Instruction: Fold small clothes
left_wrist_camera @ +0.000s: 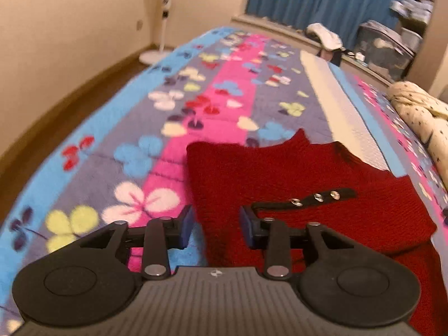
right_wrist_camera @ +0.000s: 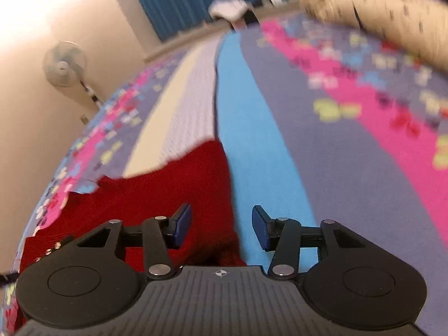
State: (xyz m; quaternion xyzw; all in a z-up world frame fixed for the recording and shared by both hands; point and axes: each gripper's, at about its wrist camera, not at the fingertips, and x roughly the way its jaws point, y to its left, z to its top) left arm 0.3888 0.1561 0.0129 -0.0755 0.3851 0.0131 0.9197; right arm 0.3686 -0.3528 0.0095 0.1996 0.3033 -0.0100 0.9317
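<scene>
Red knit lies flat on bed blanket. Soft, light, floppy, likely grippy; pinch edges or corners. Left tool released, straddling knit's left edge. Right tool released, holding nothing, over knit's right edge. Snap strap just ahead of left tool.
</scene>
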